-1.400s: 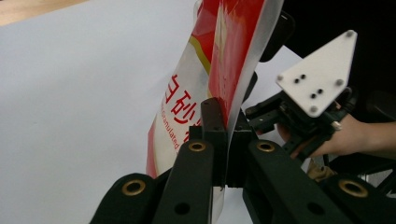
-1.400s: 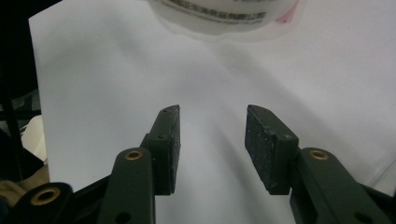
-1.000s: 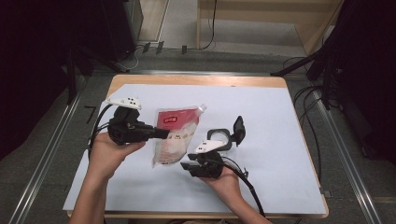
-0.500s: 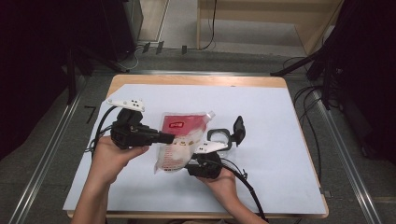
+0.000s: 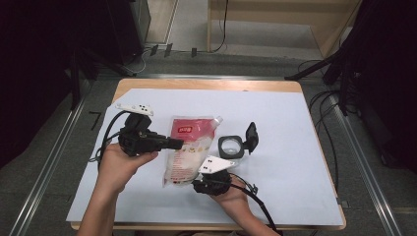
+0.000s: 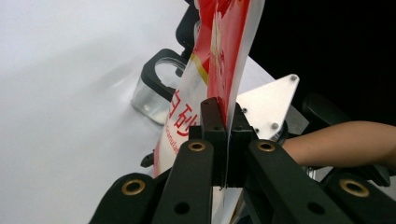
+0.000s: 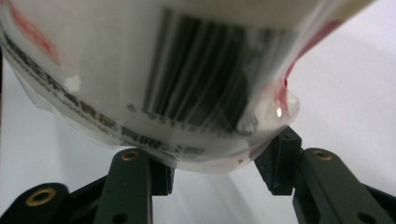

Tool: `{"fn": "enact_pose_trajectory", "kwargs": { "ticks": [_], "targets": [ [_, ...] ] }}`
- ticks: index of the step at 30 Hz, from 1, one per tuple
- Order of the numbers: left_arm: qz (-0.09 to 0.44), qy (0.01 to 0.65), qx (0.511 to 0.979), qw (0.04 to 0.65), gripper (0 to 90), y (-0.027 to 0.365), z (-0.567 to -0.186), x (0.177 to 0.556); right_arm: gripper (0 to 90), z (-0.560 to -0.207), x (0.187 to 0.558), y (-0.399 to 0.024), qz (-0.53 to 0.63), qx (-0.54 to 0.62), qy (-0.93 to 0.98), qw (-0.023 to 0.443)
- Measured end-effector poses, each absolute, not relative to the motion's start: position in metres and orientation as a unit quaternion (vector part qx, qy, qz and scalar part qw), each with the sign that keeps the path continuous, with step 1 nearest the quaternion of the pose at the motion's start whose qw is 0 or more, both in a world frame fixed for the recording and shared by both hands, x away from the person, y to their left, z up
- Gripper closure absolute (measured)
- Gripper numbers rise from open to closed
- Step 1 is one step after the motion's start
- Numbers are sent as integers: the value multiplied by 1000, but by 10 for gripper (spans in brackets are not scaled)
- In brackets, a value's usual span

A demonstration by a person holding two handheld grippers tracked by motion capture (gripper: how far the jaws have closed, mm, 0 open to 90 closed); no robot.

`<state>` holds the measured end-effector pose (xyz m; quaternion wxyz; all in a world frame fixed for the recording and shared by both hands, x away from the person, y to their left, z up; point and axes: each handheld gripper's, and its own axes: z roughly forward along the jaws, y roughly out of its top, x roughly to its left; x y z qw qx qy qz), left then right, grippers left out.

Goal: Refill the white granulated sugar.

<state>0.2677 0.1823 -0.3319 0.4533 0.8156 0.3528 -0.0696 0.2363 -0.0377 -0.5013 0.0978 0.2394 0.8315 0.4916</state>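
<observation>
The red-and-white plastic spouted pouch (image 5: 189, 150) is lifted over the white table sheet (image 5: 295, 162). The left gripper (image 5: 176, 144) is clamped tight on its side edge. The right gripper (image 5: 199, 184), jaws half apart and just widening, straddles its bottom. Just beside the pouch's spout stands a clear jar with a black hinged lid (image 5: 236, 144), open.

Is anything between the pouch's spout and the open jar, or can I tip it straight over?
Nothing visible blocks it. The pouch hangs in the left hand-held gripper, its spout pointing toward the open jar; only bare table lies between them.
</observation>
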Motion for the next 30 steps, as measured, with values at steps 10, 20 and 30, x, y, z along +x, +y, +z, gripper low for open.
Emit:
{"fn": "enact_pose_trajectory", "kwargs": {
  "ticks": [10, 20, 30],
  "targets": [
    [-59, 365, 816, 444, 900, 181, -334, 270, 547, -501, 232, -36, 490, 224, 839, 73],
    [-45, 346, 834, 428, 852, 167, -344, 272, 557, -497, 231, -36, 494, 219, 839, 60],
    [-39, 330, 842, 425, 855, 152, -354, 273, 538, -495, 229, -37, 494, 217, 841, 52]
  ]
}}
